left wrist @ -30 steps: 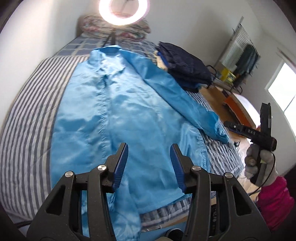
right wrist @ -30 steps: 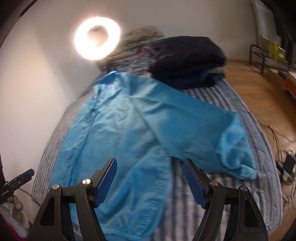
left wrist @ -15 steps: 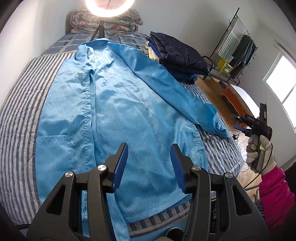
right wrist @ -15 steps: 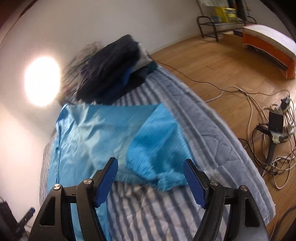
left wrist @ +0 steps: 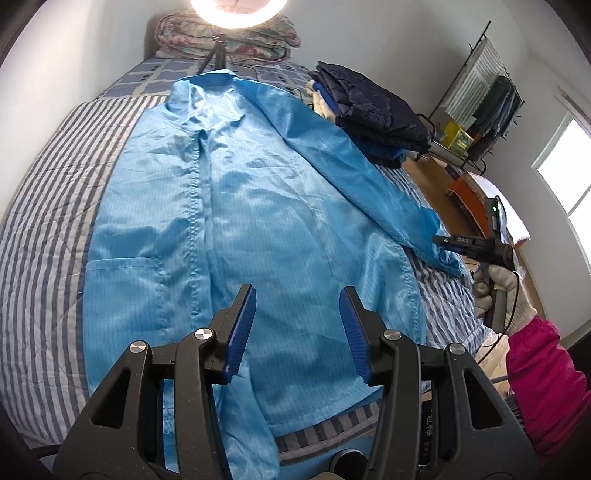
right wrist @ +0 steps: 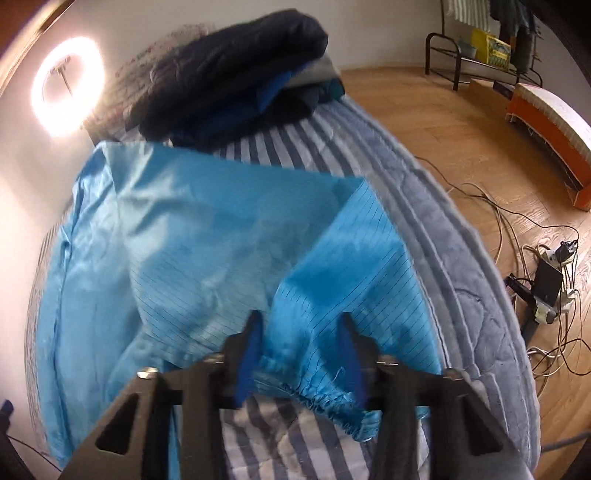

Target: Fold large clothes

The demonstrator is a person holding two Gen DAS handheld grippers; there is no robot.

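The blue coat (left wrist: 236, 229) is lying face up and spread flat on the striped bed (left wrist: 40, 206), collar toward the ring light (left wrist: 238, 13), front placket running down the middle. Its one outstretched sleeve (left wrist: 373, 181) is reaching toward the bed's right edge, with the cuff (right wrist: 314, 398) at the end.

Change noted: half a second ago the right claw (right wrist: 301, 354) was held well above the sleeve end with its jaws wide. It is now sitting down at the cuff, jaws drawn narrower and straddling the gathered elastic. The frame is motion-blurred, so it appears the pads are bracketing the cloth rather than pinching it; no firm grip can be confirmed. Judgement: the sleeve fold is being started, and a closing of the jaws is likely the next requirement before the sleeve can be carried inward over the body.

The left claw (left wrist: 297, 325) is hovering over the coat's lower front, jaws open and holding nothing, much as it was in the earlier frames.

View differences: the left wrist camera is showing the whole garment, its chest pocket, the dark folded clothes (left wrist: 373, 114) stacked beside the sleeve, and the right gloved hand (left wrist: 498, 291) at the bed edge. The right wrist camera is giving only the cuff at close range, plus the wooden floor (right wrist: 424, 122) and cables (right wrist: 546, 288) beyond the bed, which the left view is barely showing.
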